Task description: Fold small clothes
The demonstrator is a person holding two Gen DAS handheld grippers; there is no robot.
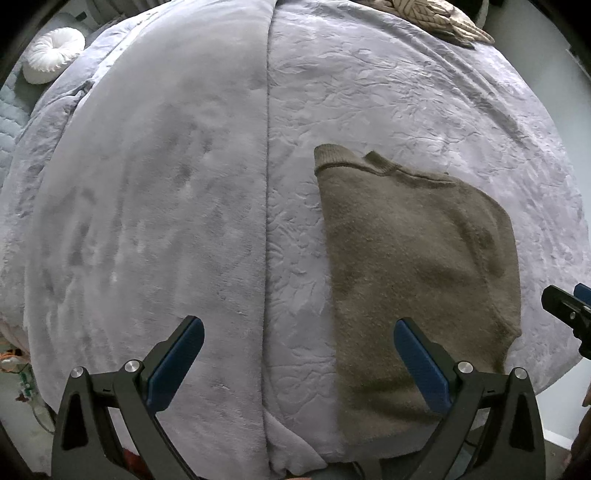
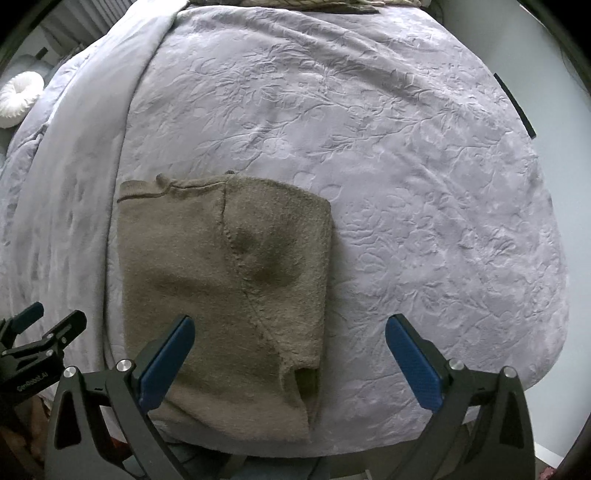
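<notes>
An olive-brown knitted sweater [image 1: 413, 266] lies folded into a narrow rectangle on the lilac bedspread [image 1: 369, 92], collar at the far end. In the right wrist view the same sweater [image 2: 221, 280] shows a sleeve folded over its front. My left gripper [image 1: 299, 332] hangs above the bed, open and holding nothing; its right finger is over the sweater's near left part. My right gripper [image 2: 290, 328] is open too, empty, its left finger over the sweater and its right finger over bare bedspread [image 2: 406, 166]. Each gripper shows at the edge of the other's view.
A plush grey blanket [image 1: 147, 203] covers the bed's left half, meeting the embossed bedspread along a seam. A white round cushion [image 1: 51, 55] lies at the far left. A beige knitted item [image 1: 436, 18] rests at the bed's far end. The bed's near edge is just below the sweater.
</notes>
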